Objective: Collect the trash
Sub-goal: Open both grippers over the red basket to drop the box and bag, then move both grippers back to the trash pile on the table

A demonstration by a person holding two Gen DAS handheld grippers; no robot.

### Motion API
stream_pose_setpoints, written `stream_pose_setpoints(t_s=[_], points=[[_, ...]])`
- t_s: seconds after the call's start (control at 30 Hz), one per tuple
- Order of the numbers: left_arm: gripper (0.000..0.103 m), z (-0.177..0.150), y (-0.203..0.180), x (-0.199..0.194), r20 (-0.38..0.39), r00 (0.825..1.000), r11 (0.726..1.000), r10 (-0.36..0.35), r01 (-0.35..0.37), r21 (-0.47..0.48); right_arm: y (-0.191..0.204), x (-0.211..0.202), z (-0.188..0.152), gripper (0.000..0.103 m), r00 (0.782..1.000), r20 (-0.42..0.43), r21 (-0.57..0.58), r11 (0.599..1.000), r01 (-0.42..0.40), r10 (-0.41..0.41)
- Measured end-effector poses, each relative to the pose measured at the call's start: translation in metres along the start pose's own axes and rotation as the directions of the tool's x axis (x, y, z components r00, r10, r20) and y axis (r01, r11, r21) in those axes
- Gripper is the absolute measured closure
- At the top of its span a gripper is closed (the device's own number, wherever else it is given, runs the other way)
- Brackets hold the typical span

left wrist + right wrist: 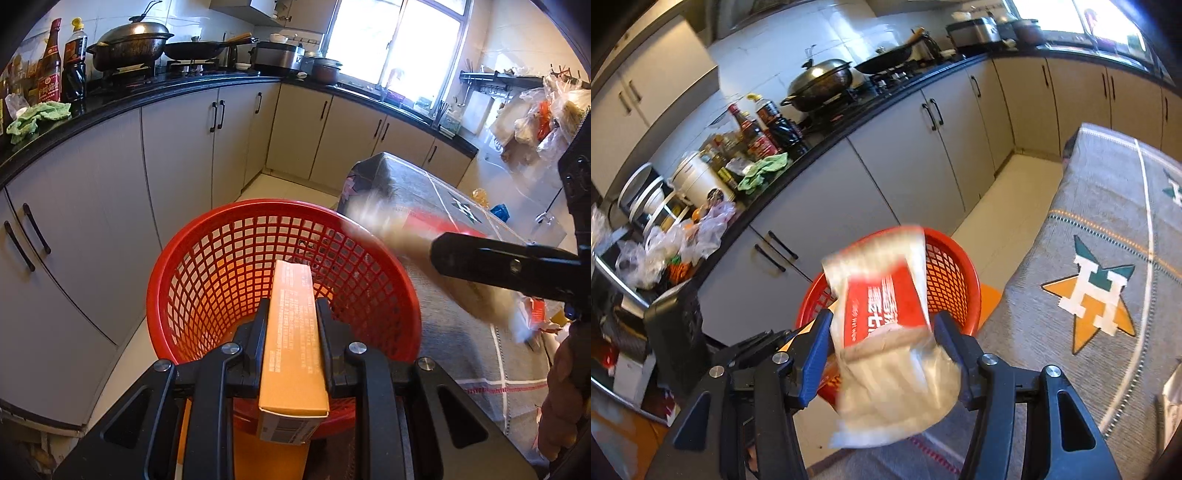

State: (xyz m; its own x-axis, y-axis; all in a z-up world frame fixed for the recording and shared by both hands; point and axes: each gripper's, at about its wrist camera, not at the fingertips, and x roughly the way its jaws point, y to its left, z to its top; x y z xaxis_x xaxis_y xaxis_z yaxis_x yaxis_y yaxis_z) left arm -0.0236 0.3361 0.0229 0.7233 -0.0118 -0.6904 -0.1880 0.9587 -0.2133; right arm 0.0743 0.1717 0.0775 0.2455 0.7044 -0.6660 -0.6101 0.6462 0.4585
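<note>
Cardboard, stiff and light, the brown box (pixel 293 332) sits clamped by its long sides in the left gripper (pixel 291 321) jaws, above the red basket (pixel 207 273). Right gripper (pixel 882 332) jaws are clamped on a soft, crinkly plastic wrapper (pixel 886 332); it looks slippery, so hold the middle.

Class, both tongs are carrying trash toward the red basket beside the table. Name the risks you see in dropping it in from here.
1. The right tongs hold a floppy bag that sags below them and hangs by the red basket rim; it may drape over the rim instead of dropping in.
2. The left tongs grip a long box; released flat, it could bridge the rim or tip the light basket.
</note>
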Motion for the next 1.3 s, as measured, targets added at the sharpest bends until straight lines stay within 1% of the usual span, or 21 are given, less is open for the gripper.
stream_pose_setpoints(t_s=[0.07, 0.13, 0.17, 0.2, 0.4, 0.57, 0.63, 0.77, 0.97, 1.1, 1.13, 1.27, 1.3], points=[[0.081, 0.000, 0.001, 0.000, 0.002, 1.000, 1.000, 0.000, 0.000, -0.002, -0.003, 0.003, 0.002, 0.041, 1.000, -0.002, 0.015, 1.000, -0.005, 0.005], [0.078, -0.001, 0.001, -0.001, 0.009, 1.000, 1.000, -0.002, 0.002, -0.005, -0.003, 0.003, 0.004, 0.040, 1.000, 0.005, 0.015, 1.000, 0.003, -0.003], [0.069, -0.001, 0.002, -0.002, 0.012, 1.000, 1.000, 0.000, 0.000, -0.005, -0.003, 0.002, 0.004, 0.040, 1.000, 0.007, 0.016, 1.000, 0.000, 0.000], [0.063, -0.002, 0.002, -0.005, 0.022, 1.000, 1.000, 0.009, -0.008, -0.007, -0.003, -0.001, 0.004, 0.040, 1.000, 0.016, 0.020, 1.000, -0.003, 0.002], [0.062, -0.003, 0.001, -0.021, 0.051, 0.999, 1.000, -0.002, 0.003, -0.011, -0.002, -0.026, -0.006, 0.040, 0.998, 0.057, 0.010, 1.000, 0.000, -0.001], [0.058, -0.007, -0.014, -0.039, 0.074, 0.997, 1.000, -0.022, 0.021, 0.020, -0.002, -0.053, -0.029, 0.039, 0.996, 0.084, -0.003, 1.000, 0.027, -0.027], [0.058, -0.009, -0.026, -0.046, 0.083, 0.996, 0.999, -0.033, 0.030, 0.041, -0.003, -0.064, -0.038, 0.039, 0.995, 0.094, -0.003, 0.999, 0.035, -0.034], [0.053, -0.013, -0.050, -0.057, 0.090, 0.993, 0.995, -0.070, 0.063, 0.081, -0.011, -0.091, -0.057, 0.034, 0.991, 0.124, 0.005, 0.998, 0.059, -0.059], [0.052, -0.026, -0.098, -0.062, 0.060, 0.989, 0.982, -0.132, 0.122, 0.147, -0.038, -0.140, -0.090, 0.032, 0.980, 0.174, 0.066, 0.994, 0.088, -0.099], [0.052, -0.037, -0.138, -0.060, 0.024, 0.985, 0.966, -0.170, 0.162, 0.203, -0.061, -0.179, -0.115, 0.032, 0.965, 0.218, 0.120, 0.986, 0.120, -0.144], [0.051, -0.039, -0.147, -0.059, 0.016, 0.984, 0.961, -0.180, 0.172, 0.216, -0.066, -0.190, -0.122, 0.032, 0.958, 0.233, 0.131, 0.982, 0.136, -0.164], [0.048, -0.047, -0.185, -0.057, -0.012, 0.979, 0.941, -0.205, 0.201, 0.273, -0.090, -0.242, -0.151, 0.032, 0.907, 0.302, 0.183, 0.952, 0.246, -0.293], [0.045, -0.049, -0.194, -0.057, -0.017, 0.977, 0.935, -0.211, 0.207, 0.289, -0.095, -0.256, -0.159, 0.030, 0.883, 0.315, 0.189, 0.934, 0.302, -0.349]])
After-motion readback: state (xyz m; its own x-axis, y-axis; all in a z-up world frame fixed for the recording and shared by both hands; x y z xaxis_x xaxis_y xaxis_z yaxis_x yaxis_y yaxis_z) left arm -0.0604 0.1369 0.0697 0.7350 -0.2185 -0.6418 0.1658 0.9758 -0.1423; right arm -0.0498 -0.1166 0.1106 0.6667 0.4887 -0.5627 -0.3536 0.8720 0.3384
